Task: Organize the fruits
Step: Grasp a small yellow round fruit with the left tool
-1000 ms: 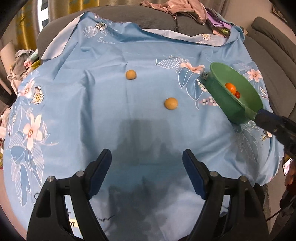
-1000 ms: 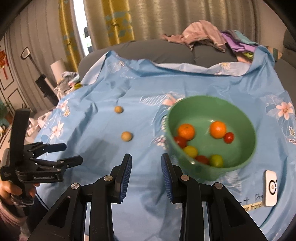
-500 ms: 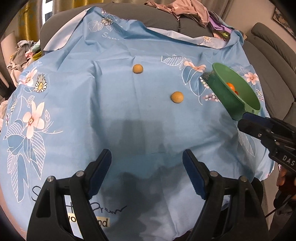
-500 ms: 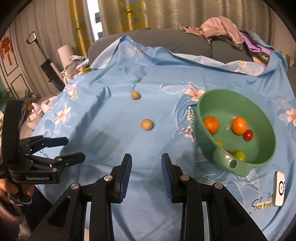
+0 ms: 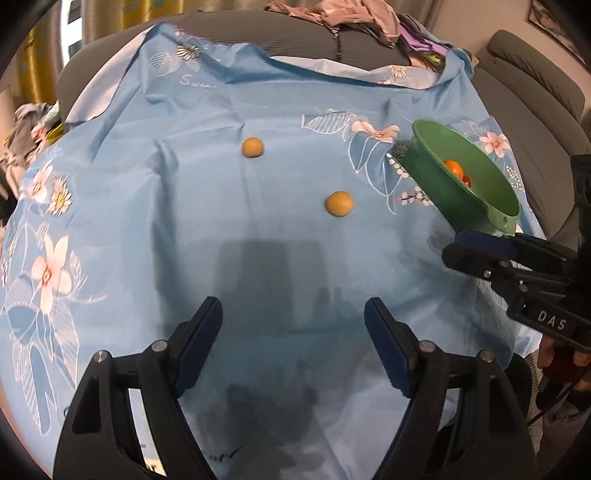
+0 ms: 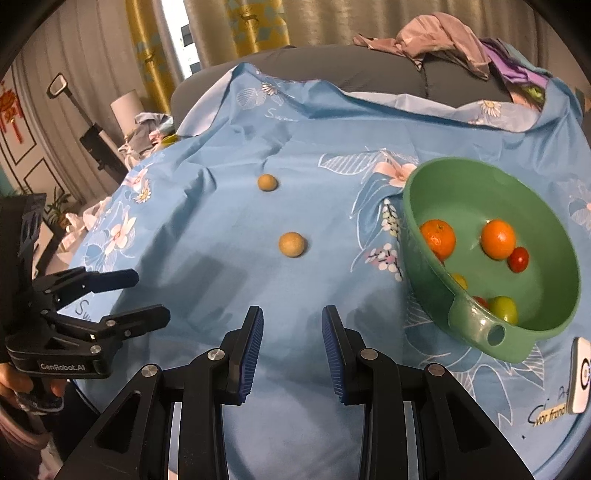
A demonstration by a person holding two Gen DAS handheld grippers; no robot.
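Note:
Two small tan round fruits lie on the blue floral cloth: a near one (image 5: 339,203) (image 6: 291,244) and a far one (image 5: 252,147) (image 6: 267,182). A green bowl (image 5: 428,166) (image 6: 417,206) at the right holds two oranges (image 6: 437,236), small red fruits (image 6: 518,259) and a yellow-green one (image 6: 503,308). My left gripper (image 5: 293,314) is open and empty, well short of the near fruit. It also shows in the right wrist view (image 6: 136,295). My right gripper (image 6: 291,325) is open and empty, near the bowl's handle (image 6: 495,334); it also shows in the left wrist view (image 5: 465,245).
The cloth (image 5: 166,221) covers a grey sofa (image 5: 532,122). A heap of clothes (image 6: 443,33) lies on the sofa back. A white remote-like device (image 6: 580,374) lies on the cloth at the right of the bowl. A lamp and clutter (image 6: 125,110) stand at the left.
The right gripper has let go of the bowl, drawn back and opened a little wider. The bowl now rests on the cloth. The left gripper has stayed open and shifted slightly.

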